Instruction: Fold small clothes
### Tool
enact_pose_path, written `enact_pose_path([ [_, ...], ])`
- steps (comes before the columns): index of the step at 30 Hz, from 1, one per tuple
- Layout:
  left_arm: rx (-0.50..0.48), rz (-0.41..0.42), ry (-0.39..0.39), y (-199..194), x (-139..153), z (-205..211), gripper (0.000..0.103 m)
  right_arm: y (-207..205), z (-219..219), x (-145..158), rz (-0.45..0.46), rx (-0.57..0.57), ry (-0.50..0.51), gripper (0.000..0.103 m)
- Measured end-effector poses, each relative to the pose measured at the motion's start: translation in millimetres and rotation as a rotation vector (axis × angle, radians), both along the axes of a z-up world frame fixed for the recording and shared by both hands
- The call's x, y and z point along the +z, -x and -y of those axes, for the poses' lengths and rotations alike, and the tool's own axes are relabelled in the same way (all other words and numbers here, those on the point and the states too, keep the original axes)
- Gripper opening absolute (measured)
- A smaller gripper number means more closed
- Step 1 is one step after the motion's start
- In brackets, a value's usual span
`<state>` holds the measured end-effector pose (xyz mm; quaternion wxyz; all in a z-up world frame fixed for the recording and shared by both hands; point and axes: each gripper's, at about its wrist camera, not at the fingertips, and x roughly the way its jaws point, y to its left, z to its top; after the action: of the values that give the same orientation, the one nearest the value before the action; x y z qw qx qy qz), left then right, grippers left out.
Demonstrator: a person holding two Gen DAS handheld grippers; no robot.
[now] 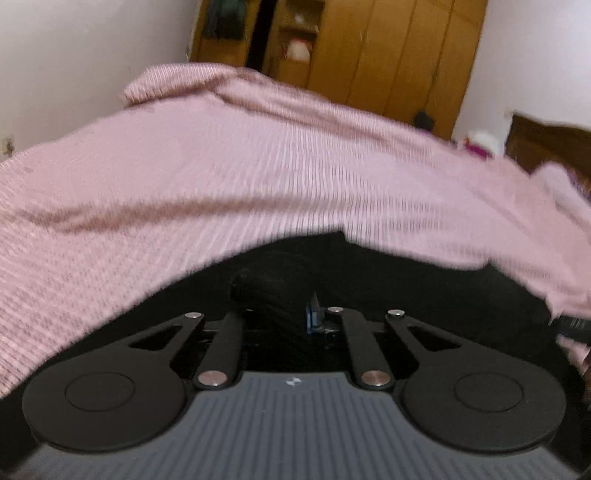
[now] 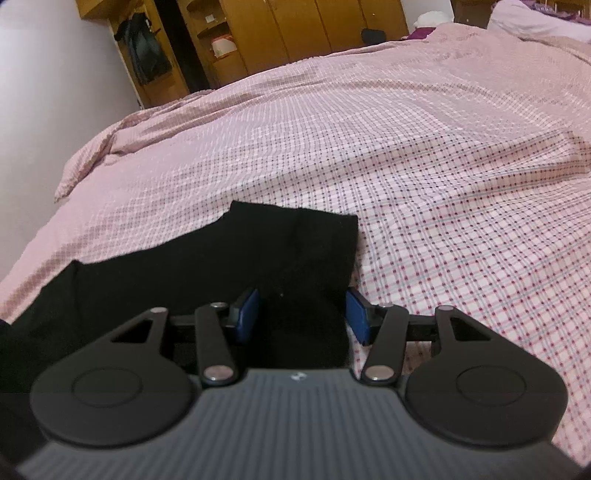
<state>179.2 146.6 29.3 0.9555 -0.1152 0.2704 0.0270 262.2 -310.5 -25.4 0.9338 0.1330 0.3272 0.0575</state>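
Note:
A small black garment (image 2: 221, 266) lies flat on the pink checked bedspread (image 2: 424, 166). In the right wrist view my right gripper (image 2: 303, 314) is open, its blue pads (image 2: 246, 314) either side of the garment's near right edge, with cloth between them. In the left wrist view my left gripper (image 1: 280, 310) is shut on a bunched fold of the black garment (image 1: 406, 269); only one blue pad (image 1: 314, 314) peeks out beside the cloth. The view is blurred.
The bedspread (image 1: 221, 166) covers the whole bed, with a rumpled far corner (image 2: 85, 158). A wooden wardrobe (image 2: 295, 33) and a white wall (image 1: 74, 55) stand beyond the bed. A pillow (image 2: 535, 18) and dark headboard (image 1: 546, 144) are at the far right.

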Motion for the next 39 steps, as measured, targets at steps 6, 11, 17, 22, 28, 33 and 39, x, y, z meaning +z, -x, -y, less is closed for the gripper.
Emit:
enact_pose_path([
  [6,0.043,0.110,-0.052,3.3,28.2,1.8,0.012,-12.2,-0.8,-2.5,0.011,-0.013,-0.027,0.054],
  [11,0.091,0.041,-0.042,-6.5,7.5,-1.6,0.012,-17.4,-0.9,-3.4,0.023,-0.027,-0.056,0.054],
  [17,0.120,-0.046,-0.017,-4.7,-21.0,-8.3,0.012,-19.3,6.4,-5.3,0.033,-0.023,-0.092,0.048],
  [22,0.122,0.060,0.022,14.7,-16.2,-8.6,0.012,-5.7,6.4,7.0,0.181,-0.022,-0.074,0.009],
  [28,0.120,0.028,-0.070,-4.8,-24.5,9.2,0.013,-10.3,-1.7,4.1,0.223,-0.121,0.059,0.009],
  [33,0.120,-0.085,-0.092,-26.6,-53.0,9.4,0.019,-28.8,6.3,-12.2,0.082,-0.157,0.038,0.011],
  [39,0.135,-0.105,-0.041,-24.1,-40.4,-4.6,0.044,-9.4,4.0,8.6,0.055,-0.146,0.098,0.036],
])
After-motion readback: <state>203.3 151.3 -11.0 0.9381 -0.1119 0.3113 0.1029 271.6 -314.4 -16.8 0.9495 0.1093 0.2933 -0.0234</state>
